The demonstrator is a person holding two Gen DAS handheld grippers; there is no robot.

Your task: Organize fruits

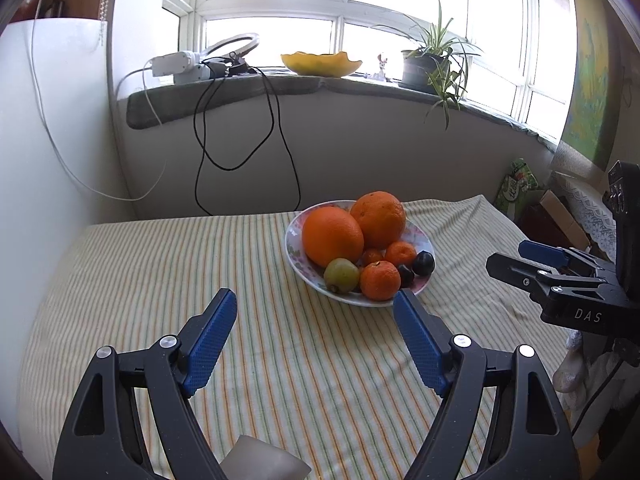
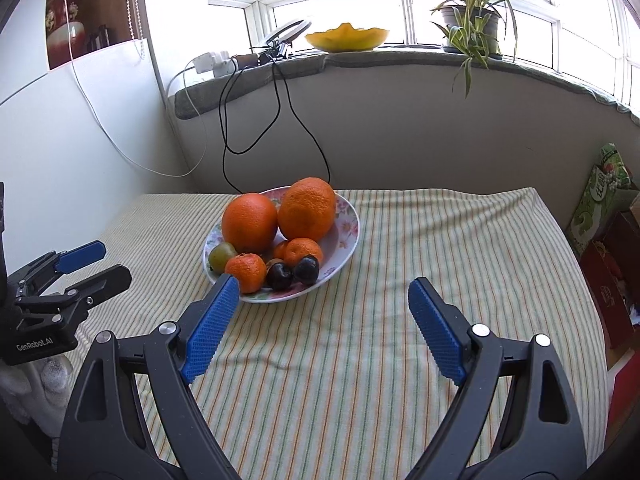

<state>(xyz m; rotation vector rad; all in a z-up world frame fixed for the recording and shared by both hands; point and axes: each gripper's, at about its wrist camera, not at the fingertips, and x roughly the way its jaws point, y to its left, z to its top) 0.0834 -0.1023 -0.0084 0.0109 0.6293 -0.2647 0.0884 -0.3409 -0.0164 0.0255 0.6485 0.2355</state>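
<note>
A floral plate [image 1: 294,236] [image 2: 348,216] on the striped tablecloth holds two big oranges [image 1: 332,235] [image 2: 249,222], several small tangerines [image 1: 380,280] [image 2: 246,267], a green fruit [image 1: 341,275] [image 2: 222,257] and two dark plums [image 1: 423,263] [image 2: 306,269]. My left gripper [image 1: 316,300] is open and empty, just in front of the plate. My right gripper [image 2: 323,286] is open and empty, in front of the plate; it also shows at the right edge of the left wrist view [image 1: 516,256]. The left gripper shows at the left edge of the right wrist view [image 2: 102,262].
The striped tablecloth [image 1: 160,280] [image 2: 460,240] covers the table. Behind it a windowsill [image 1: 304,84] holds a yellow bowl [image 1: 320,63], a potted plant [image 1: 428,64], a white device and hanging black cables [image 1: 280,132]. Boxes and a green package [image 2: 600,196] stand to the right.
</note>
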